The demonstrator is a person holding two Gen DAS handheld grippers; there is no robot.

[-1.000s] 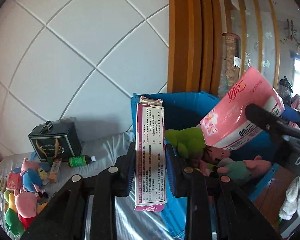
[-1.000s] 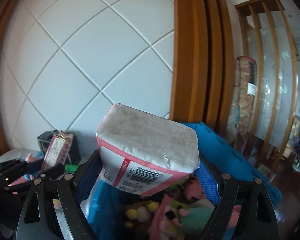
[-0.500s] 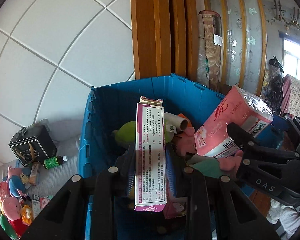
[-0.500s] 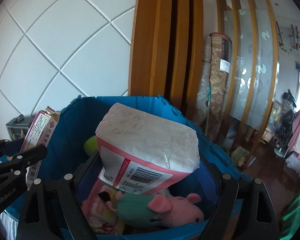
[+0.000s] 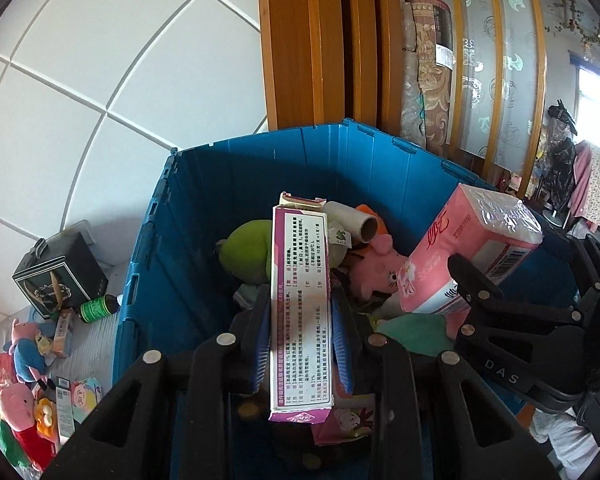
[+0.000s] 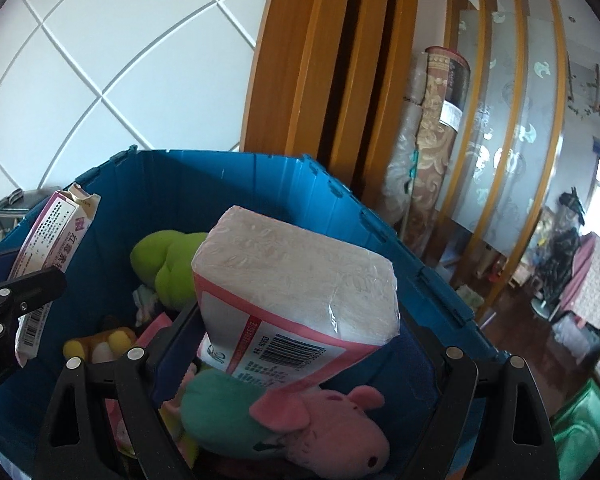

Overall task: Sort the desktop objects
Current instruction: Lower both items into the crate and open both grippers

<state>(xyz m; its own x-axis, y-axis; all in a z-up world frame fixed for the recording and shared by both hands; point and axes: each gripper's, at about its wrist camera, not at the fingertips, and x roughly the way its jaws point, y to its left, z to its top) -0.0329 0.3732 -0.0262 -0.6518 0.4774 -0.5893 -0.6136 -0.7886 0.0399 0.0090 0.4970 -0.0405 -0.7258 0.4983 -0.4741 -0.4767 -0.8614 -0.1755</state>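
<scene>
Both tongs grip packs above the blue crate's (image 5: 204, 216) crowded interior.

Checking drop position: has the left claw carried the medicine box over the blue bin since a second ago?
Yes. The medicine box sat left of the blue bin's near wall; now it hangs over the bin's interior.

Crate (image 5: 204, 216): blue, plain. Carton (image 5: 302, 312): white panel with black print, magenta border; tissue pack (image 6: 296, 292): pink with white band, black barcode, clear wrap over embossed white. Plush toys: lime green (image 5: 248, 252), pink pig (image 6: 332, 436) in teal; wall (image 5: 100, 60) white with diagonal grid lines.
</scene>
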